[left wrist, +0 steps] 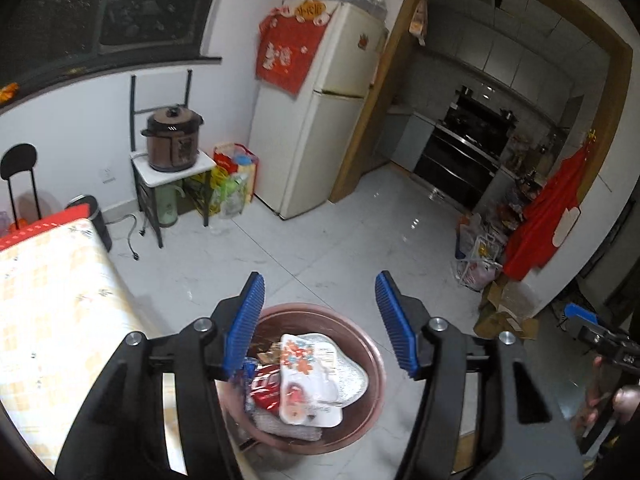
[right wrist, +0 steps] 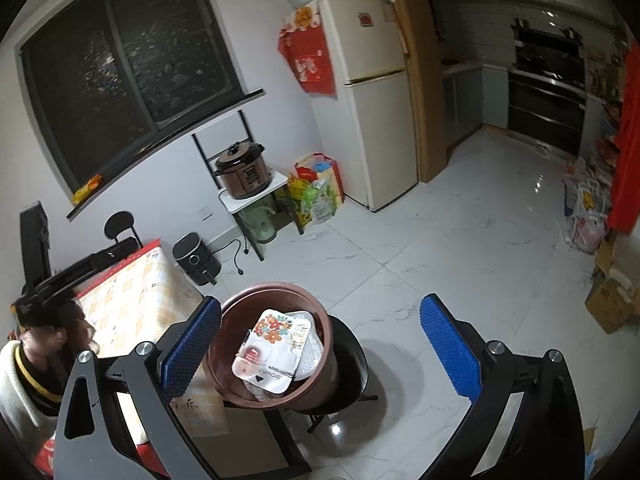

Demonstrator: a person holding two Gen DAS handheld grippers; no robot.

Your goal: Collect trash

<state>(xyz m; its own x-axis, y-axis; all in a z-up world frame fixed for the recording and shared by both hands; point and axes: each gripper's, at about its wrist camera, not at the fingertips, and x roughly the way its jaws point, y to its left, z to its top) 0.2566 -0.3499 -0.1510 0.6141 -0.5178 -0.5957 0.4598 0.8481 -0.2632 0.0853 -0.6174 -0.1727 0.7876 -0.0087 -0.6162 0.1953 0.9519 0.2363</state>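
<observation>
Brown plastic bin (right wrist: 276, 344) stands on a black stool beside the table (right wrist: 132, 296), probably for easy dropping. Inside it lies a flowered wrapper (right wrist: 272, 348). Above the bin, left gripper (left wrist: 320, 320) and right gripper (right wrist: 320, 344) both gape apart, empty.

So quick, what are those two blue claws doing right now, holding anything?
Left gripper: open, holding nothing, above the trash bin.
Right gripper: open, holding nothing, also near the bin.
</observation>
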